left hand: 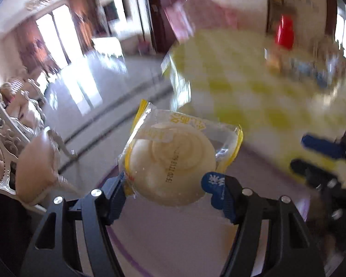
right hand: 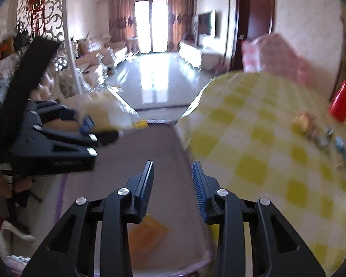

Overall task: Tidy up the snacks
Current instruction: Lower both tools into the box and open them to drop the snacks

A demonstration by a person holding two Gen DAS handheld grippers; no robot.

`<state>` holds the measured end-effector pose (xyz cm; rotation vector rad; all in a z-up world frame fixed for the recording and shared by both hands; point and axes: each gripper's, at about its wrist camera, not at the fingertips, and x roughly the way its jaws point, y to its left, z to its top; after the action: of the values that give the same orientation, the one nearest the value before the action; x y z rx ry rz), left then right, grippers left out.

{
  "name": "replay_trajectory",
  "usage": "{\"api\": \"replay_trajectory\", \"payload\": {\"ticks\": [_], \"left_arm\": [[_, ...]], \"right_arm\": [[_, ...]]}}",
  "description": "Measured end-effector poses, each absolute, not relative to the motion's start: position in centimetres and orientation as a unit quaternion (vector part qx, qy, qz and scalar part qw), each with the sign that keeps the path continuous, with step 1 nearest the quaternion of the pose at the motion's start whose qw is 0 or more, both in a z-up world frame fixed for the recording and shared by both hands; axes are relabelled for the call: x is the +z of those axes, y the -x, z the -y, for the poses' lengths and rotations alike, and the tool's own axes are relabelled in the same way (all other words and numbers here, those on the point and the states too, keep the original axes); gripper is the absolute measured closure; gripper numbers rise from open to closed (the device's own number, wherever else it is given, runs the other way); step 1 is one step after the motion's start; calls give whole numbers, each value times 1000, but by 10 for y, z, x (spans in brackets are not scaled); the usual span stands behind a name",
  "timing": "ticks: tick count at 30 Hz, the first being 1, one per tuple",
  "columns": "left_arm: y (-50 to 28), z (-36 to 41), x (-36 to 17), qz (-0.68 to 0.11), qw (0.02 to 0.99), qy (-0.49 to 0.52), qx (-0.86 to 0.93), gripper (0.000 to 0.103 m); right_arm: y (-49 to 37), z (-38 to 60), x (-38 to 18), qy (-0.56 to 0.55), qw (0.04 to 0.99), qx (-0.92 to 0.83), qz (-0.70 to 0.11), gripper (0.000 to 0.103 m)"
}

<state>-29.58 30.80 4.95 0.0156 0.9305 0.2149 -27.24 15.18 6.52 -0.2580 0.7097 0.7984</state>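
Wrapped round cream-coloured pastry in a clear, yellow-edged packet: pinched in my left gripper, carried over a pale tray with a purple rim.

From the left: my blue pads clamp the packet's lower edges only, so the loose film could slip and drop it short of its place. My right gripper is empty, fingers narrowly parted, beside the yellow-and-white checked tablecloth; I risk snagging it. An orange packet lies below. Motion blur hides the small snacks and red object at far right; I cannot identify them.
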Motion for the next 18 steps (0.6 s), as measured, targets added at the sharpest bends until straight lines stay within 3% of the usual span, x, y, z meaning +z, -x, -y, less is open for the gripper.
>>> {"api": "replay_trajectory", "payload": {"ticks": [3,4,5,6,8,12,15,16,18], "left_arm": [[283,-304,18,-506,857,-30,87,32],[280,-302,9,-520,849,-39,83,26],[278,-301,0,-531,842,-49,88,18],[276,-300,-6,-538,836,-58,94,14],[272,-302,-15,-543,831,-60,107,10],[265,-298,-2,-527,843,-40,103,10],[263,-277,28,-457,886,-28,78,9],[262,-268,38,-430,900,-26,66,2],[258,-248,52,-388,920,-21,48,2]], "right_arm": [[258,-146,58,103,845,378,-364,63],[254,-143,57,99,845,375,-369,63],[250,-139,56,93,843,374,-376,55],[247,-135,55,90,840,375,-381,37],[246,-126,52,75,838,386,-380,22],[242,-93,51,47,847,392,-356,16],[231,-47,55,-6,867,374,-330,15],[226,-27,56,-20,876,358,-323,15],[215,8,56,-35,894,311,-322,15]]}}
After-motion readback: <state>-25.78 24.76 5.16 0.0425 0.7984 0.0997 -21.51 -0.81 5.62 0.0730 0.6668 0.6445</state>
